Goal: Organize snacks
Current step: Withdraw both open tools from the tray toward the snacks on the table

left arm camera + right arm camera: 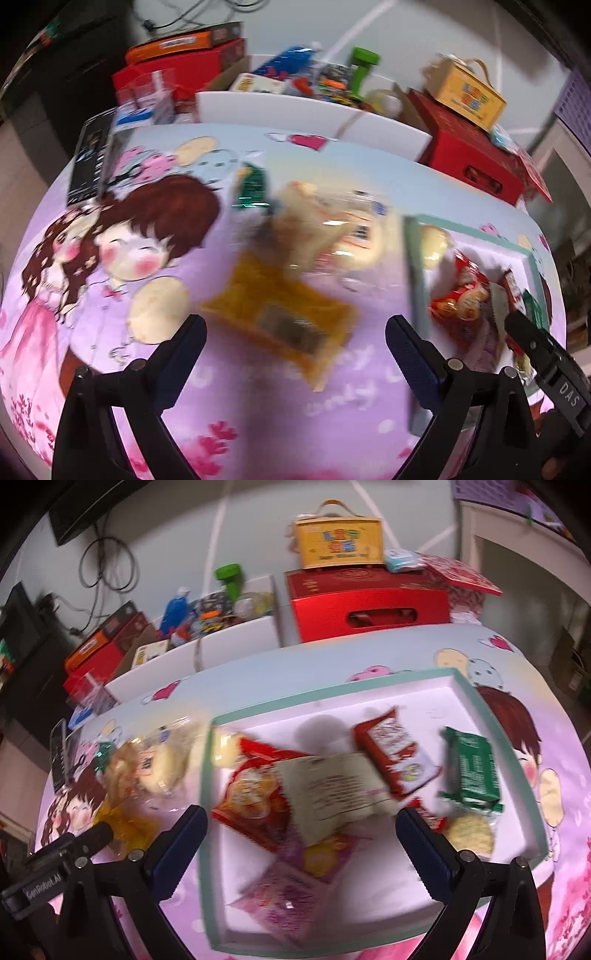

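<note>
Cartoon tablecloth (92, 258) bears an orange packet (280, 321), lying diagonally.

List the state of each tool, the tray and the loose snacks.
Left tool: open, empty.
Right tool: open, empty.
Tray: on the tablecloth, holding several packets.
Orange packet: flat on the tablecloth, outside the tray.
Green packet: inside the tray.

Pale floor (177, 528) with white lines, cartoon-print tablecloth (92, 229), red box (369, 609), dangling cables (107, 565)
</note>
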A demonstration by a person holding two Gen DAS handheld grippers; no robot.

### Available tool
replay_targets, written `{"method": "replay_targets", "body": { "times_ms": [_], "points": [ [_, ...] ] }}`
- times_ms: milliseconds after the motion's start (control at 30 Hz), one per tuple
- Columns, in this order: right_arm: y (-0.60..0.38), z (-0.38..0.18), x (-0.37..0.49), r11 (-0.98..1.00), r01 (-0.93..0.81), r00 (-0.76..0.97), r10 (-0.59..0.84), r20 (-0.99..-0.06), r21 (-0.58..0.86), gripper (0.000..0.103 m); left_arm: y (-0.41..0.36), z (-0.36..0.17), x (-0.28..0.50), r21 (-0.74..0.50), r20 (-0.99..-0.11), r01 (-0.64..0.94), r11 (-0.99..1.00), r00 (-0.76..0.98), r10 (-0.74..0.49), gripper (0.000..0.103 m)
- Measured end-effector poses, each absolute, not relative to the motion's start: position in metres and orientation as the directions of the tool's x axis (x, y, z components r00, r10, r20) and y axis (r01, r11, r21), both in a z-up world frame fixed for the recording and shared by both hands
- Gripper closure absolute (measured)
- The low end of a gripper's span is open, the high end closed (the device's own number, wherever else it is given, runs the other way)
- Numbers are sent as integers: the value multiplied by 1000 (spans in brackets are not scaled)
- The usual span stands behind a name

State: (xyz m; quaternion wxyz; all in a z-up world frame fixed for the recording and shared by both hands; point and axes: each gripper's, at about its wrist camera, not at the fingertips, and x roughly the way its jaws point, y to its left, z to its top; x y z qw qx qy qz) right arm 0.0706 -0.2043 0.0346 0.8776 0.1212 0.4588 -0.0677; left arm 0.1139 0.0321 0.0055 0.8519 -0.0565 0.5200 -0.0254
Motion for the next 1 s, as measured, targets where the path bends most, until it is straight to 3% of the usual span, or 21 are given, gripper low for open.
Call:
{"method": "replay_targets", "body": {
  "times_ms": [533, 1000],
  "points": [
    [-132, 26, 83, 979, 95, 556, 97, -825, 179, 0, 116, -17, 115, -203, -907, -200, 958, 407, -107, 5],
    [-77, 12, 91, 990, -77, 549, 143, -824, 121, 0, 131, -32, 127, -221, -921, -242, 945, 372, -121, 5]
  ]
}}
